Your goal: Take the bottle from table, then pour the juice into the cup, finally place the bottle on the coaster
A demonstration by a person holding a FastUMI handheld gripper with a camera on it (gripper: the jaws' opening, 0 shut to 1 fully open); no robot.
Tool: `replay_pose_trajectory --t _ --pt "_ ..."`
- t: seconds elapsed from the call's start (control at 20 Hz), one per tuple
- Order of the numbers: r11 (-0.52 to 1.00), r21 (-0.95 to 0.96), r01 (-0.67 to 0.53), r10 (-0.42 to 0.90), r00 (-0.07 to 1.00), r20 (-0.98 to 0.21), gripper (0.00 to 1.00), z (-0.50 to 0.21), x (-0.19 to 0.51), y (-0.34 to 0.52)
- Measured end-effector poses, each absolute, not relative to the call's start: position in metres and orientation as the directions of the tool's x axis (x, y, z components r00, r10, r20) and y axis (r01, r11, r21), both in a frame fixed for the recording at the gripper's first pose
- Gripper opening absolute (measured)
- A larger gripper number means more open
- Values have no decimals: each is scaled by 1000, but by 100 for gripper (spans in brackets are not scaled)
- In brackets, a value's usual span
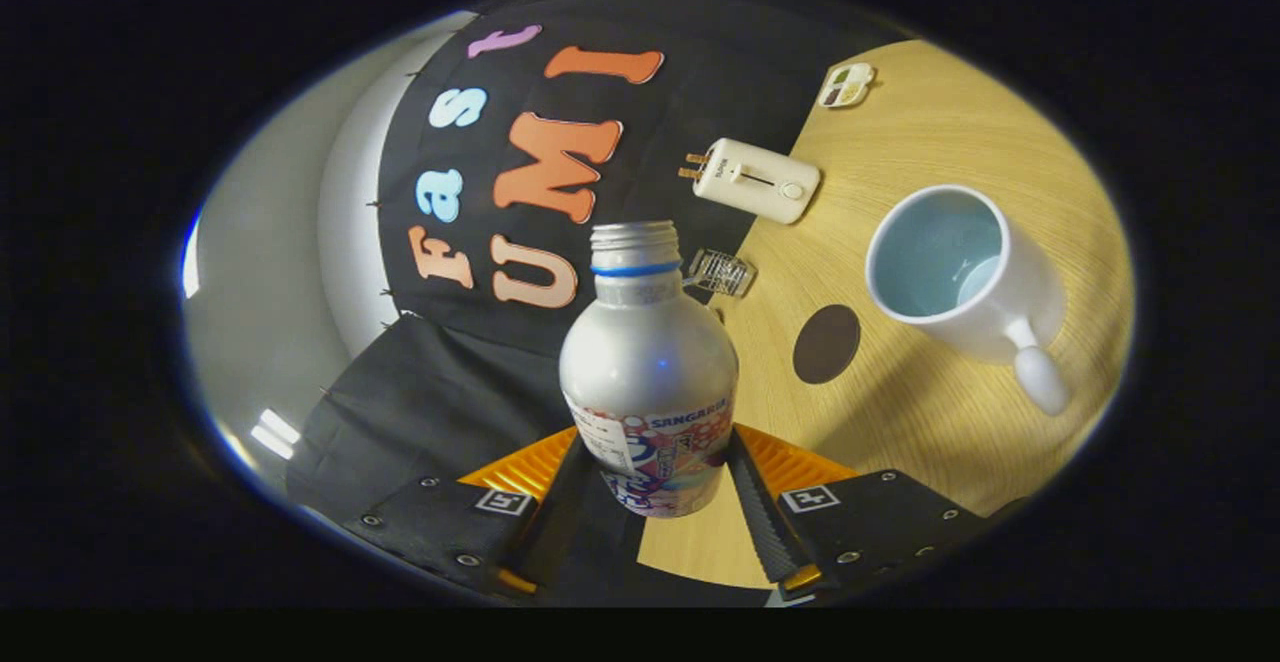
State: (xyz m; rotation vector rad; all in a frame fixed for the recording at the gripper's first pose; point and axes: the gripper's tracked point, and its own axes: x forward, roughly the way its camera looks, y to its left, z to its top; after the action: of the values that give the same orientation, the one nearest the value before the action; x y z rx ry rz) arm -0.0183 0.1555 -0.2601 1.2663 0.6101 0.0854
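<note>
A silver bottle with a printed label and a blue neck ring sits between my fingers, and my gripper is shut on its lower body. Its mouth is uncapped. The whole view is rolled, so the wooden table slants and the bottle is lifted off it. Ahead and to the right stands a white cup with a pale blue inside, its handle towards me. A dark round coaster lies on the table between the bottle and the cup.
A white box with a plug lies beyond the coaster near the table's far edge. A small clear wire-like object sits just behind the bottle's neck. A small flat tray rests at the far corner.
</note>
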Motion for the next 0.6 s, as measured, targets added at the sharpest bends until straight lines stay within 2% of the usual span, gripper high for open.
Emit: replay_pose_trajectory --t 0.6 --pt "66 947 316 450 837 -311 75 -252 -15 149"
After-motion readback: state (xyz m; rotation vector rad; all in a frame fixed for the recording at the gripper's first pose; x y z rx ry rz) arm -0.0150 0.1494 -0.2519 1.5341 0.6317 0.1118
